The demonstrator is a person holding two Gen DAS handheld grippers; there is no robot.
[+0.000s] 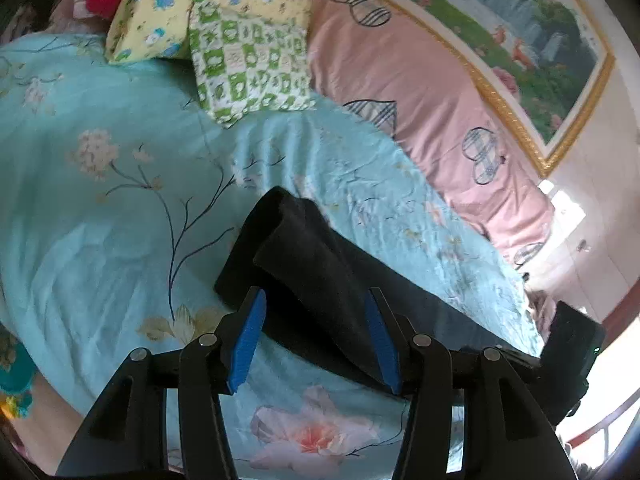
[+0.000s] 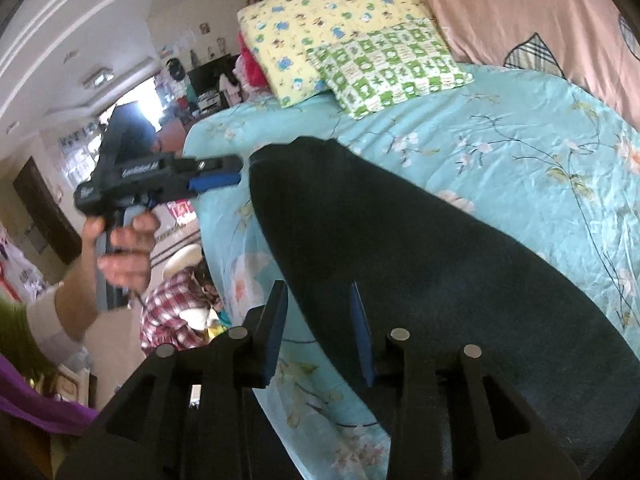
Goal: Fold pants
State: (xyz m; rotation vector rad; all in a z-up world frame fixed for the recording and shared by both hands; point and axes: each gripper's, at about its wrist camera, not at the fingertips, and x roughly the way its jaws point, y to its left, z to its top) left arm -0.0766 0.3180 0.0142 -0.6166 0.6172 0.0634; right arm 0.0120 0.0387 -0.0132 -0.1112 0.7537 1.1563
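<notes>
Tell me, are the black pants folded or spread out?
Folded, at least partly: the black pants lie doubled on the blue flowered bedsheet, one layer stacked over another at the end.

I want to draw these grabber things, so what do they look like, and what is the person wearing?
Each grabber is black plastic. The left gripper and right gripper both have two fingers with flat blue pads and round silver pins. The right wrist view shows the left one's pistol-like body with white lettering, held by a hand. The sleeve looks green with a pale cuff.
</notes>
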